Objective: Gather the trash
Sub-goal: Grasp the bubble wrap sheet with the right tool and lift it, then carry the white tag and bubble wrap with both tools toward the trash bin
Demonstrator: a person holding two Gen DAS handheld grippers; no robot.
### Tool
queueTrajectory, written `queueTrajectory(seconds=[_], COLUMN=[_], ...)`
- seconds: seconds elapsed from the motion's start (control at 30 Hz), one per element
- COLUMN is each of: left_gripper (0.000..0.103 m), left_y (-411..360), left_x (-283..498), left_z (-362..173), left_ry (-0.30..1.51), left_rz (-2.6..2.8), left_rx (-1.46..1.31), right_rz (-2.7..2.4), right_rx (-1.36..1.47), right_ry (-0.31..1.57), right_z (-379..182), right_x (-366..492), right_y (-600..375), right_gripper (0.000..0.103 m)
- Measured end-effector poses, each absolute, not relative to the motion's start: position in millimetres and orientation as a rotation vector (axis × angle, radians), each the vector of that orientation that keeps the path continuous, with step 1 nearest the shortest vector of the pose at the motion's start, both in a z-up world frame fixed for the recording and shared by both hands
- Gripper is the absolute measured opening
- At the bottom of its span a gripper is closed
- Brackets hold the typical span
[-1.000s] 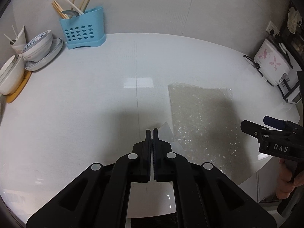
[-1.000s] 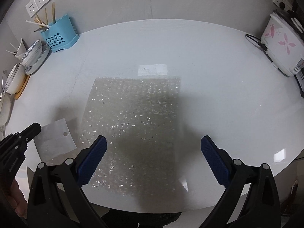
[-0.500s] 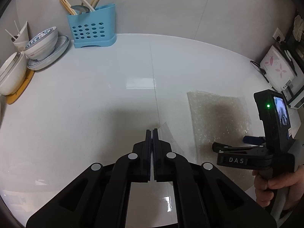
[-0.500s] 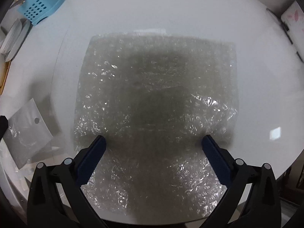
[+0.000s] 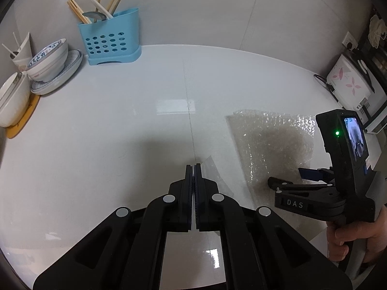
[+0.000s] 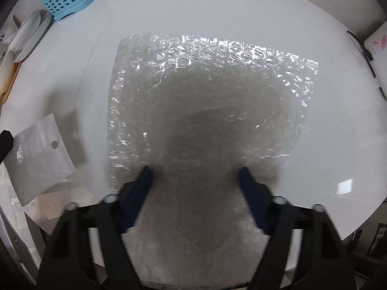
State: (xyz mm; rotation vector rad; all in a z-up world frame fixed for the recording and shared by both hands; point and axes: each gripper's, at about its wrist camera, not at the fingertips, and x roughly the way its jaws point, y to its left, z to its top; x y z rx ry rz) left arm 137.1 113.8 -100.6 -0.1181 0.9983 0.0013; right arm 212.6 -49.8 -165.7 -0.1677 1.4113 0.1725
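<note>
Right wrist view: the right gripper [image 6: 194, 172] is seen with its blue-padded fingers [image 6: 139, 188] spread wide, poised low over the near part of a clear rectangular sheet of bubble wrap [image 6: 212, 91] that lies flat on the glossy white bench [image 6: 217, 7]. Whether the fingertips touch the sheet cannot be told, as this part of the view is blurred. To the left of the sheet, at the near left edge of the bench, a small clear plastic bag with a round punched hole [image 6: 40, 154] is seen, with a black fingertip at its left edge.

In the left wrist view, the left gripper [image 5: 193, 169] is shown with its black fingers pressed together, and a corner of the thin clear bag [image 5: 210, 166] appears just right of their tips; whether it is pinched between them cannot be told. At the far left, a light blue perforated utensil holder with chopsticks [image 5: 112, 41] and stacked white bowls and plates [image 5: 52, 65] are placed against the wall. A white rice cooker with pink flowers [image 5: 348, 82] stands at the far right.
</note>
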Motion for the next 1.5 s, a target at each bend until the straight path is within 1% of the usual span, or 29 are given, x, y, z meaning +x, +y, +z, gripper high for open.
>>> queueTrajectory(seconds=[0.03, 0.07, 0.13, 0.17, 0.43, 0.83, 1.27, 1.5], left_gripper=[0.000, 0.000, 0.000, 0.000, 0.000, 0.000, 0.000, 0.000], left_y=[113, 113, 113, 112, 102, 67, 27, 9], left_x=[136, 136, 135, 135, 127, 110, 83, 61], left_z=[-101, -100, -99, -98, -90, -78, -63, -61], left_ry=[0.999, 0.999, 0.997, 0.994, 0.976, 0.950, 0.926, 0.929], left_rz=[0.003, 0.003, 0.001, 0.000, -0.011, -0.039, -0.067, -0.079], left_rx=[-0.119, -0.119, -0.118, -0.118, -0.119, -0.121, -0.093, -0.084], right_rz=[0.174, 0.171, 0.165, 0.166, 0.172, 0.137, 0.165, 0.178], right_rx=[-0.172, -0.173, -0.177, -0.172, -0.112, -0.070, -0.051, -0.038], right_ry=[1.408, 1.405, 1.402, 1.400, 1.325, 1.224, 1.143, 1.115], right_z=[-163, -161, -158, -157, -132, -100, -65, -57], right_x=[212, 213, 213, 214, 205, 158, 122, 99], right_y=[-48, -48, -48, -49, -81, -145, -180, -195], right_gripper=[0.032, 0.022, 0.016, 0.014, 0.013, 0.013, 0.013, 0.013])
